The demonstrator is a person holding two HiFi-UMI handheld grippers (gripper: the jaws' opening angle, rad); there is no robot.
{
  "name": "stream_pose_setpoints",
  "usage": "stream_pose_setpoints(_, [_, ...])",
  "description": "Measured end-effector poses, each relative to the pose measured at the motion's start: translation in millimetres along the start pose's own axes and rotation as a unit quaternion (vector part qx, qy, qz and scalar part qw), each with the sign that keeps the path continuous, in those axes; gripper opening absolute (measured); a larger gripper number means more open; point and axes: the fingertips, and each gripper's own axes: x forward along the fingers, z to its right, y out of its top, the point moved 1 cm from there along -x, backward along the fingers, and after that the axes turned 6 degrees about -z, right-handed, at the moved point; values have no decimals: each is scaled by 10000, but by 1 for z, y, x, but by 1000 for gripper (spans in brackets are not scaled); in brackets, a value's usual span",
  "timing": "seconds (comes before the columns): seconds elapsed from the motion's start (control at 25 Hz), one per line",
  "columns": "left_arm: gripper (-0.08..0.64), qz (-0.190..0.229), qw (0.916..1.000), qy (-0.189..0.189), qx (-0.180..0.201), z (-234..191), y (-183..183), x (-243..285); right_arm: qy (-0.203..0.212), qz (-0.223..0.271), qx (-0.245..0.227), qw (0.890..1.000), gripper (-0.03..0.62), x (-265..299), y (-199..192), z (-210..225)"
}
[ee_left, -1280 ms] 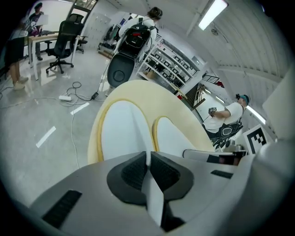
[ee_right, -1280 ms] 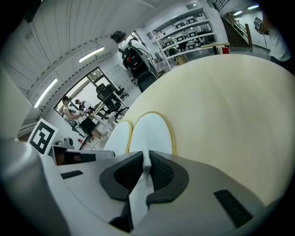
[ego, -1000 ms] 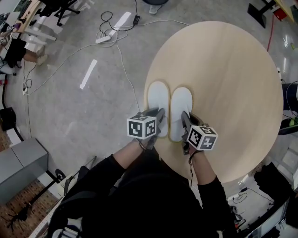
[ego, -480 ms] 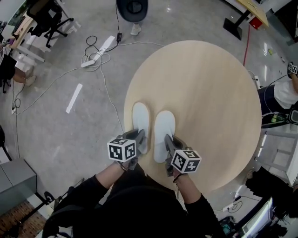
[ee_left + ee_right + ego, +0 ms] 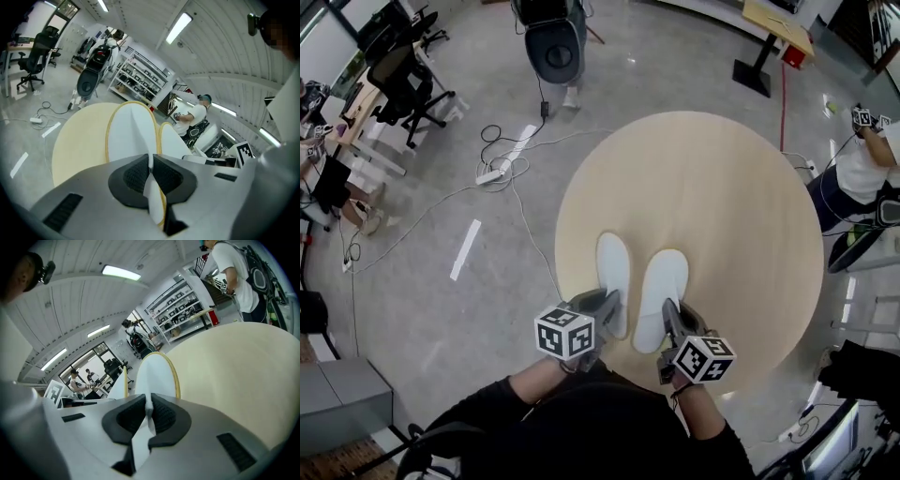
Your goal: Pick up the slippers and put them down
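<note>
Round pale table below me, grey floor all round it. Two white slippers with yellowish rims are side by side over the table's near part, toes pointing away from me: left slipper and right slipper, close but apart. My left gripper has its jaws clamped on the left slipper's heel, the dark pads pinching the thin white edge. My right gripper is closed the same way on the right slipper's heel. Whether the soles clear the tabletop, I cannot tell.
</note>
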Motion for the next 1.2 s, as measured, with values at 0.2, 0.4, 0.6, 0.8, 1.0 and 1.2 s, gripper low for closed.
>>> stream_pose_setpoints(0.2, [32,196,9987,-337,338,68,9,1,68,530,-2,9986,31,-55,27,4])
stream_pose_setpoints(0.4, [32,311,9967,-435,606,106,1,-7,156,790,18,9967,31,-97,28,-1])
stream_pose_setpoints(0.6, [32,578,9950,-512,641,135,-3,-25,203,1053,-1,9942,31,-138,28,-8])
stream_pose_setpoints(0.8, [32,803,9927,-604,662,157,-22,-40,303,1132,-23,9931,31,-160,8,-8])
stream_pose_setpoints(1.0, [32,923,9906,-692,728,161,-33,-45,270,1258,-246,9914,31,-173,2,-12])
stream_pose_setpoints(1.2, [32,1023,9872,-882,845,158,-28,-65,14,1377,-253,9902,31,-182,-2,-30])
